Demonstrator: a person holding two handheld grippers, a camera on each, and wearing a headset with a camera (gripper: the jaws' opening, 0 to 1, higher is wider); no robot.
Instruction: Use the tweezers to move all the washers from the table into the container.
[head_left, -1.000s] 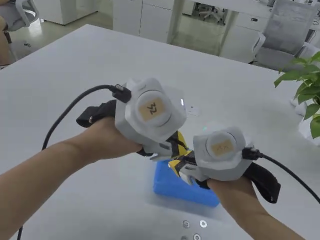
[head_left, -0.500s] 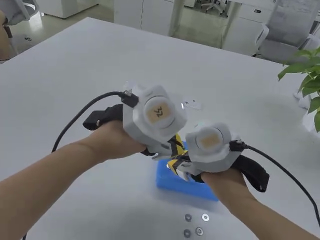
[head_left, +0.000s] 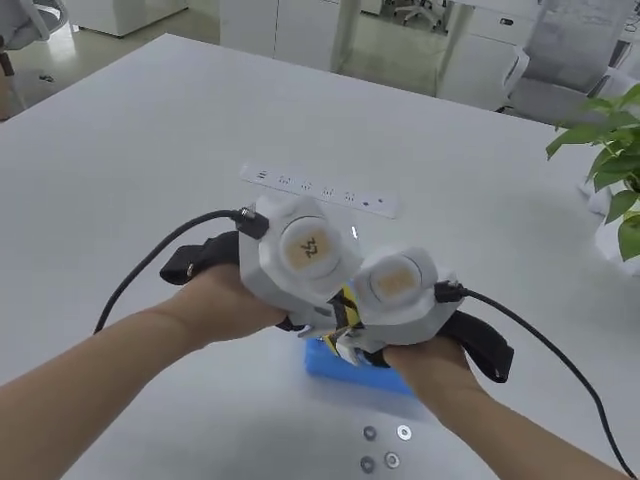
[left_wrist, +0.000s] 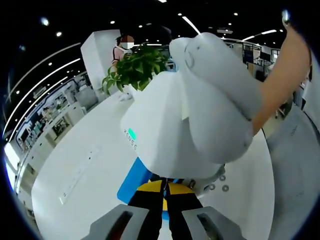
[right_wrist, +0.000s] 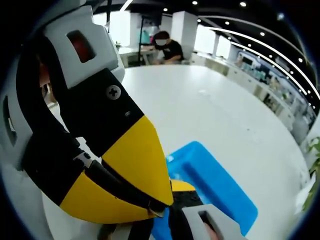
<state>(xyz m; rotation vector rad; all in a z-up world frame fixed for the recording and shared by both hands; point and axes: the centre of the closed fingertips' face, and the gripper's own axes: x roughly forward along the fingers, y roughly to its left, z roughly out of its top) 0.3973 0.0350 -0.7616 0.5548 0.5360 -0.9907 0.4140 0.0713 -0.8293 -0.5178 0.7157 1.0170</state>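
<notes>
My left gripper (left_wrist: 165, 199) had its yellow-and-black jaws drawn together at the tips; I could not tell whether anything thin was nipped between them. It sat close against my right gripper (right_wrist: 179, 206) above the white table (head_left: 150, 150), and in the head view the two housings hid both sets of tips. The blue container (head_left: 325, 362) lay just beneath them at 6 o'clock, mostly covered. My right gripper's own jaws were cut off at the bottom of its view, so I could not tell how they stood. Four washers (head_left: 404, 432) lay loose on the table at 5 o'clock from the grippers, near the container but outside it. A power strip (head_left: 320, 190) lay at 12 o'clock and a leafy plant (head_left: 610, 150) at 2 o'clock.
</notes>
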